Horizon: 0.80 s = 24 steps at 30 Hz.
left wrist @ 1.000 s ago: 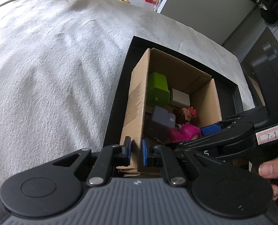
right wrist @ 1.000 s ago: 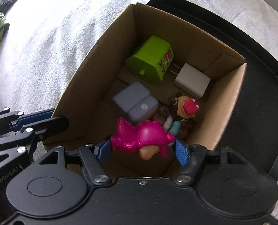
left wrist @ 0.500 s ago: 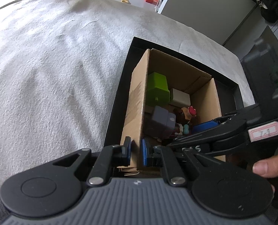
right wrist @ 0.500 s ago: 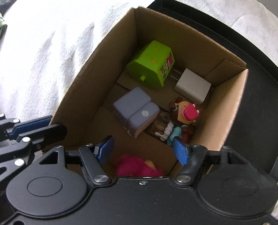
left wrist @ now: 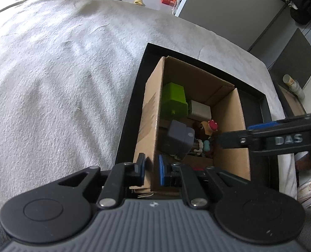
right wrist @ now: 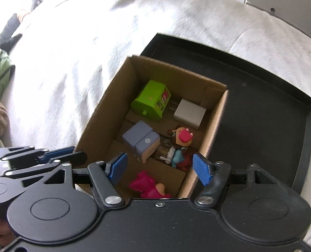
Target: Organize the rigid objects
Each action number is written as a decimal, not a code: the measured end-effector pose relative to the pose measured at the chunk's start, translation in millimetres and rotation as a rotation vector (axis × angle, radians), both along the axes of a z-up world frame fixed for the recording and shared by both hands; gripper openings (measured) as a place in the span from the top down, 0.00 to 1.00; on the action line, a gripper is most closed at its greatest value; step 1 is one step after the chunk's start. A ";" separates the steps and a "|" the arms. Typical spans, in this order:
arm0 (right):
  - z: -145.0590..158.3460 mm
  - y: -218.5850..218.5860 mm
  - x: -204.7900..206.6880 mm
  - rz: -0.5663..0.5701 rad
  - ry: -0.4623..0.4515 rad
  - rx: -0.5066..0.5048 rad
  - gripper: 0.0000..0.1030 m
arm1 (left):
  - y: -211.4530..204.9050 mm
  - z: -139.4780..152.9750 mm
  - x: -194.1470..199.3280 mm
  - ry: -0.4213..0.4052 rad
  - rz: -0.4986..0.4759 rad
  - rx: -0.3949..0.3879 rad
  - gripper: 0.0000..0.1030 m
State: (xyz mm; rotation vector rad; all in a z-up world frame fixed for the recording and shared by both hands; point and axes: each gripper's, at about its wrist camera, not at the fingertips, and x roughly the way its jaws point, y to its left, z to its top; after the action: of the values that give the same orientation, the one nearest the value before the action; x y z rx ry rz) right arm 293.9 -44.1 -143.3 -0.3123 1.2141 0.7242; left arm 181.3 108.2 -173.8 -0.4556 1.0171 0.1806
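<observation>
- Cardboard box [right wrist: 105, 113], open-topped, sits in a black tray [right wrist: 260, 109] on my white blanket [left wrist: 61, 73].
- Inside I count five things: pink toy [right wrist: 148, 185], green block [right wrist: 152, 100], white cube [right wrist: 190, 113], grey block [right wrist: 140, 140], small figurine [right wrist: 181, 142].
- My left gripper [left wrist: 151, 171] pinches the box's near wall.
- My right gripper [right wrist: 159, 168] hangs wide open, empty, above the pink toy.

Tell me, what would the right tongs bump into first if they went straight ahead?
Probably the pink toy lying in the cardboard box. The open right tongs point down into the box, right above it. Depth is hard to judge.
</observation>
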 end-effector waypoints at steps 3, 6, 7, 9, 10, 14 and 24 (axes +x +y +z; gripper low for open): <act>11.1 -12.0 -2.5 -0.031 -0.014 0.039 0.32 | 0.6 5.0 1.3 -0.003 -0.003 0.006 0.89; 21.3 -25.6 -4.3 -0.068 -0.024 0.072 0.28 | -0.3 10.1 4.0 0.015 -0.017 0.006 0.87; 24.3 -29.4 -5.4 -0.078 -0.029 0.080 0.27 | -0.9 12.3 4.5 0.020 -0.022 0.006 0.86; 29.9 -36.4 -8.2 -0.101 -0.041 0.094 0.26 | -1.7 17.2 4.6 0.028 -0.029 0.009 0.86; 32.7 -40.7 -8.9 -0.114 -0.047 0.102 0.23 | -2.4 19.8 4.7 0.033 -0.035 0.015 0.86; 40.1 -55.2 -12.2 -0.172 -0.080 0.129 0.17 | -3.3 33.3 3.4 0.030 -0.050 0.022 0.78; 58.0 -97.4 -30.1 -0.309 -0.144 0.198 0.05 | -12.3 78.8 -9.1 -0.043 -0.077 0.079 0.33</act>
State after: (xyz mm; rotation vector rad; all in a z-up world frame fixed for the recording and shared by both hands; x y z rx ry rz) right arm 263.8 -141.5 -85.3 -0.0103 1.0157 0.5371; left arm 172.2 96.0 -95.0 -0.3467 0.9803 0.1408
